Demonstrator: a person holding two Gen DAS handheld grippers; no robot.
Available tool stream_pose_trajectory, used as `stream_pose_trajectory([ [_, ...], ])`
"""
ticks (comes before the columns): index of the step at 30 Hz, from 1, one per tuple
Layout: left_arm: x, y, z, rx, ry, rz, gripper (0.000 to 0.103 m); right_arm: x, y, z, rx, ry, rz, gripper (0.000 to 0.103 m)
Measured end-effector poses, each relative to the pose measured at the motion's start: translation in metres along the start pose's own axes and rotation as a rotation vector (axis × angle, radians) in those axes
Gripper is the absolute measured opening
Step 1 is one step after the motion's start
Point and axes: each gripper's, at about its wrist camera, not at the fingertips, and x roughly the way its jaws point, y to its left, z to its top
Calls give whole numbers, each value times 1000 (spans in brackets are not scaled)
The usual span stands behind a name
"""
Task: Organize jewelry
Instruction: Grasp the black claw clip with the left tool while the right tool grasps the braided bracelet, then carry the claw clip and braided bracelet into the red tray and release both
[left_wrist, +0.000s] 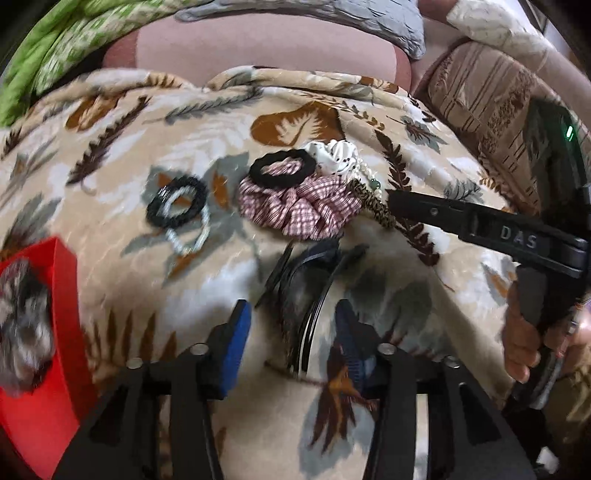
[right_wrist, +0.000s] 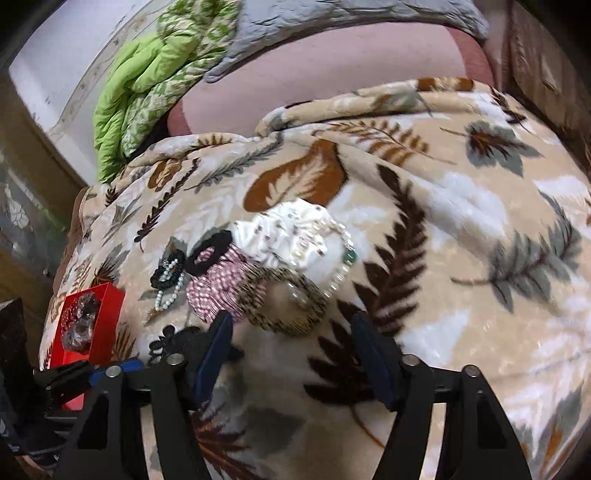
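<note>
Hair ties and jewelry lie on a leaf-print blanket (left_wrist: 147, 122). A pink checked scrunchie (left_wrist: 295, 206) carries a black hair tie (left_wrist: 282, 168); a white dotted scrunchie (left_wrist: 336, 155) lies behind. A leopard-print ring (right_wrist: 288, 306) and a pearl bracelet (right_wrist: 343, 258) lie by it. A black beaded tie over a pearl ring (left_wrist: 177, 206) lies left. My left gripper (left_wrist: 291, 332) is open, with a black lace item and bangles (left_wrist: 306, 295) between its fingers. My right gripper (right_wrist: 291, 354) is open just before the leopard ring; it shows in the left view (left_wrist: 395, 206).
A red box (left_wrist: 62, 295) with a fuzzy scrunchie inside sits at the left; it also shows in the right wrist view (right_wrist: 99, 325) with dark items in it. A green quilt (right_wrist: 140, 85), a grey pillow (right_wrist: 332, 14) and a pink sheet (right_wrist: 314, 74) lie behind the blanket.
</note>
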Motion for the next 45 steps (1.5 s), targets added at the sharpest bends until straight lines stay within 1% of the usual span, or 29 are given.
stream_pose_trajectory([
  [1, 5, -4, 1, 16, 5, 7, 48, 3, 5, 1, -21, 3, 10, 66],
  [2, 10, -7, 2, 28, 11, 14, 48, 5, 8, 2, -38, 8, 11, 63],
  [3, 17, -11, 3, 42, 16, 29, 48, 10, 11, 2, -58, 17, 8, 57],
  [6, 26, -15, 2, 47, 27, 39, 48, 23, 15, 4, -85, 47, 0, 46],
  [7, 26, -15, 2, 43, 22, 46, 44, 29, 16, 4, -91, 57, -7, 43],
  [8, 25, -15, 2, 39, 19, 55, 30, 33, 15, 4, -93, 68, -13, 35],
  [9, 25, -13, 2, 29, 28, 60, 29, 36, 14, 3, -86, 76, -10, 24],
  [11, 21, -8, 2, 5, 27, 48, 29, 35, 9, 1, -54, 87, 10, 13],
  [17, -6, -13, -7, -22, -4, 68, 28, 10, 1, -8, 15, 60, 41, 10],
  [20, -26, -17, -15, -35, -29, 68, 28, -8, 3, -14, 24, 47, 50, 10],
  [23, -52, -16, -25, -64, -63, 70, 28, -28, 12, -20, 15, 29, 62, 10],
  [27, -88, -1, -41, -137, -106, 81, 28, -51, 32, -27, -12, 14, 81, 10],
  [29, -106, 11, -52, -177, -125, 104, 28, -58, 43, -31, -30, 11, 92, 10],
  [31, -125, 30, -64, -218, -142, 144, 28, -64, 60, -35, -57, 14, 109, 10],
  [32, -134, 40, -71, -239, -148, 168, 28, -65, 66, -36, -67, 16, 116, 10],
  [37, -175, 102, -105, -352, -169, 311, 28, -65, 120, -45, -152, 42, 179, 10],
  [40, -189, 142, -123, -426, -154, 407, 28, -58, 160, -51, -226, 68, 212, 10],
  [43, -194, 173, -138, -471, -139, 459, 28, -44, 202, -60, -301, 101, 244, 10],
  [45, -192, 192, -147, -500, -124, 477, 28, -31, 231, -67, -355, 126, 259, 10],
])
